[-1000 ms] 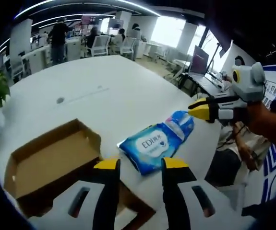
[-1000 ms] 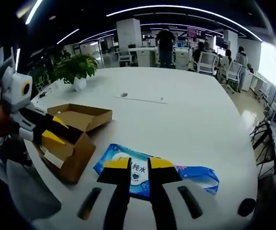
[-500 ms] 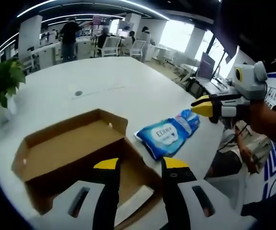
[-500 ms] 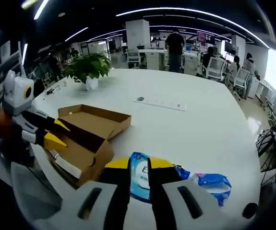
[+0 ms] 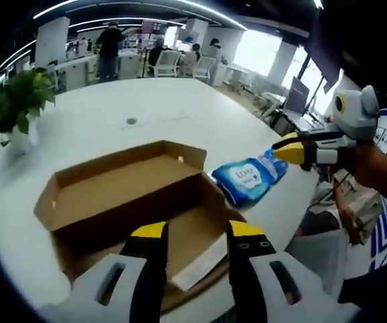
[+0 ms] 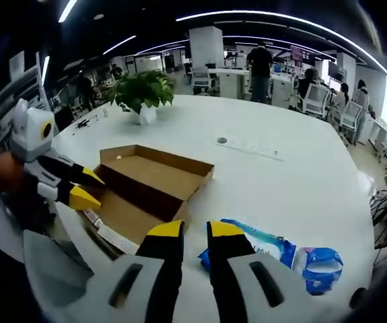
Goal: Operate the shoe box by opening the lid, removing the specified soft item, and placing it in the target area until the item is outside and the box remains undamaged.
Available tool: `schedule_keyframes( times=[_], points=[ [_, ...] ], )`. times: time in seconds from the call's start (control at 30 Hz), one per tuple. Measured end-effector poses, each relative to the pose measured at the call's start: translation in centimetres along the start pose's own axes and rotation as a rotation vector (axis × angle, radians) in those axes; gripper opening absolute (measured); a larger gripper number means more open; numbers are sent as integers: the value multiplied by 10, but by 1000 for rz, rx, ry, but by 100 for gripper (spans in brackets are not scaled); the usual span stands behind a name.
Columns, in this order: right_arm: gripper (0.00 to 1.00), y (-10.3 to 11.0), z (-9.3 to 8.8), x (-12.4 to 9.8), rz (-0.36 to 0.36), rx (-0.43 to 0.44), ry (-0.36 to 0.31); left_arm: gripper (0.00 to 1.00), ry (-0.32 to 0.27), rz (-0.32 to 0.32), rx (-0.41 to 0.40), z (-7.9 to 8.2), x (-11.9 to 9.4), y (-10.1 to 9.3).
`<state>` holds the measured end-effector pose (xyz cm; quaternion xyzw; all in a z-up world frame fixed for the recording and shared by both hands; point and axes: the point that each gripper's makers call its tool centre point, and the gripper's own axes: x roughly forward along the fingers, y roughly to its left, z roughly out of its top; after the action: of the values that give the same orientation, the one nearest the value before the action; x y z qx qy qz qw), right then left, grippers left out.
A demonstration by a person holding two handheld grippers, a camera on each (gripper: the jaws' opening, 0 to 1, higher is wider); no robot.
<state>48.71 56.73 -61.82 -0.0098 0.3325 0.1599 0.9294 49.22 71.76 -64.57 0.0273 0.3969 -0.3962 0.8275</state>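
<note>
Both views face the open shoe box (image 5: pixel 122 195) from opposite sides.

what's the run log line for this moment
shoe box: open | wipes pack: out, on table | left gripper: open | right gripper: open

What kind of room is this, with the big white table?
Most likely a big open office. Far behind the white table stand rows of desks with office chairs, people work back there, long strip lights run across the ceiling, and a potted plant sits on the table.
</note>
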Motion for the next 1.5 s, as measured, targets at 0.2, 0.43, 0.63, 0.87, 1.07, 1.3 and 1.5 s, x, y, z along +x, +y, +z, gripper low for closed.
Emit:
schedule_keyframes(
  times=[0.2, 0.43, 0.63, 0.87, 1.07, 1.3, 1.5],
  points=[
    [12, 25, -5, 12, 39, -17, 19, 34, 30, 4, -19, -20, -7, 11],
    [12, 46, -8, 24, 76, -39, 42, 34, 70, 4, -42, -41, -10, 24],
    [12, 57, -10, 33, 100, -56, 64, 34, 134, -23, -49, -56, -7, 24],
    [12, 66, -17, 43, 132, -65, 102, 34, 190, -39, -51, -64, 3, 30],
    [13, 73, -25, 51, 160, -69, 137, 34, 231, -59, -51, -71, 9, 30],
    [13, 81, -32, 58, 187, -76, 169, 34, 275, -57, -20, -75, 19, 34],
    [13, 85, -37, 65, 208, -76, 191, 34, 312, -63, -4, -76, 30, 37]
  ],
)
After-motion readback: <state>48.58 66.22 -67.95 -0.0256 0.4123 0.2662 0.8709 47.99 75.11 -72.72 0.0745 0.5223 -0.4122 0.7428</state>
